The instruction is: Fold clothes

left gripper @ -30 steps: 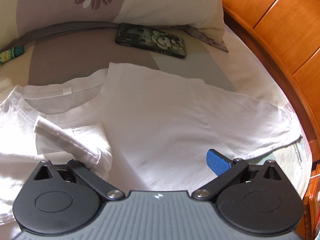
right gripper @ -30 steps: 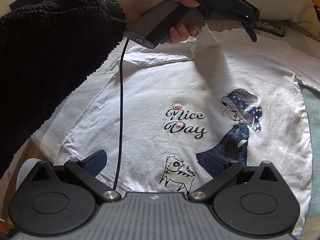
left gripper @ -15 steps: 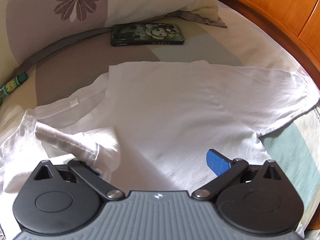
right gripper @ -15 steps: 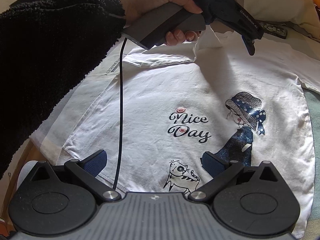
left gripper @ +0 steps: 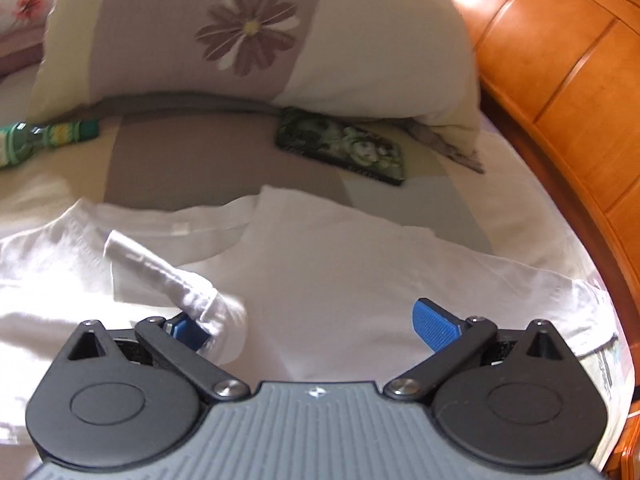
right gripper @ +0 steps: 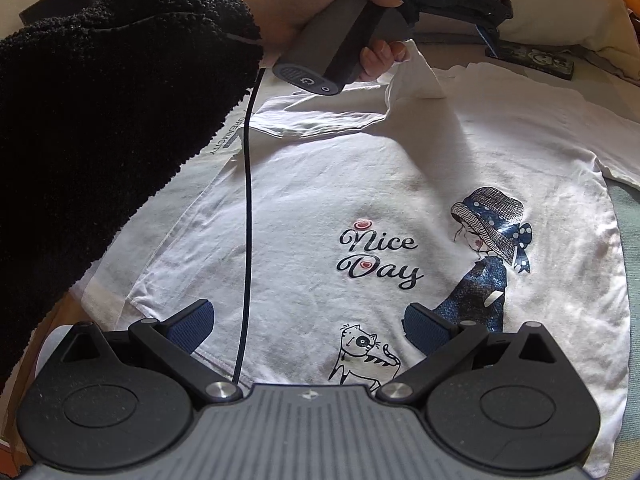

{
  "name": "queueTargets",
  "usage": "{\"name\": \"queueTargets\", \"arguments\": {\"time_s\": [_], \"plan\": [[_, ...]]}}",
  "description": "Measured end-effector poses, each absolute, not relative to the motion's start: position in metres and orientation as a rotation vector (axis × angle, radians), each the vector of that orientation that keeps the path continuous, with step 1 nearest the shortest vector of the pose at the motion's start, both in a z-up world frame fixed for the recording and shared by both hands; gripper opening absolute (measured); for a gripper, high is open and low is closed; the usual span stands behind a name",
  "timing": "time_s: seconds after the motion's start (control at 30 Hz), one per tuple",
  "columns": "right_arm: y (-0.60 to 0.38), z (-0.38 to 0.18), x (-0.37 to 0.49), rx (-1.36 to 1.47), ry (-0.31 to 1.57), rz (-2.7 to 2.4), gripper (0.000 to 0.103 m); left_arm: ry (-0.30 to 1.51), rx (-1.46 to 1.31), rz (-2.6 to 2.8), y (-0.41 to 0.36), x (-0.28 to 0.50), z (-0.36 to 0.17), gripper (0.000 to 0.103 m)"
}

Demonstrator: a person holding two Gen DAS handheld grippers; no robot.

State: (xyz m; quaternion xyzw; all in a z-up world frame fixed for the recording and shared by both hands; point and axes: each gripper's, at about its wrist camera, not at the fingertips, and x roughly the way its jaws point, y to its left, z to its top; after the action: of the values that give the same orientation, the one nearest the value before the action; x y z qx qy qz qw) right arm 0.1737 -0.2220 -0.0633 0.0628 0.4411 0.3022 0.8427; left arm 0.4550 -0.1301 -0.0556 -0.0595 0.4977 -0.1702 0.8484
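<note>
Patterned bedding [left gripper: 208, 160] carries a white T-shirt [right gripper: 360, 184] spread flat, print up. Left gripper [left gripper: 308, 326] spreads wide, with a fold of sleeve [left gripper: 160, 272] draped over its left finger [left gripper: 188, 330]. Right gripper [right gripper: 308, 326] gapes empty above the hem. Beyond lie a phone [left gripper: 340, 150] and a pillow [left gripper: 256, 36].

Soft white cotton T-shirt [right gripper: 320, 184], matt and creased; glossy varnished wood on the headboard [left gripper: 568, 92]; fuzzy black fleece sleeve [right gripper: 100, 120].
</note>
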Motion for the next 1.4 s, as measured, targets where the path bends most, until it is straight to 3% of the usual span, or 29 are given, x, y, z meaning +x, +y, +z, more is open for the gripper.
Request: {"name": "queueTargets", "arguments": {"time_s": [0.33,0.63,0.83,1.0,1.4], "plan": [[-0.224,-0.064,0.175,0.150,0.931,0.633,0.103,0.976,-0.032,-0.528,-0.148,0.440,-0.050,0.102],[-0.233,-0.064,0.182,0.207,0.913,0.611,0.103,0.876,-0.176,-0.433,-0.023,0.403,-0.020,0.102],[-0.231,-0.066,0.189,0.232,0.900,0.592,0.103,0.874,-0.428,-0.331,0.077,0.362,-0.059,0.102],[-0.219,-0.073,0.198,0.216,0.923,0.561,0.103,0.875,-0.589,-0.329,0.115,0.348,-0.103,0.102],[-0.201,-0.086,0.219,0.227,0.944,0.489,0.103,0.589,-0.810,-0.120,0.169,0.326,-0.132,0.100]]}}
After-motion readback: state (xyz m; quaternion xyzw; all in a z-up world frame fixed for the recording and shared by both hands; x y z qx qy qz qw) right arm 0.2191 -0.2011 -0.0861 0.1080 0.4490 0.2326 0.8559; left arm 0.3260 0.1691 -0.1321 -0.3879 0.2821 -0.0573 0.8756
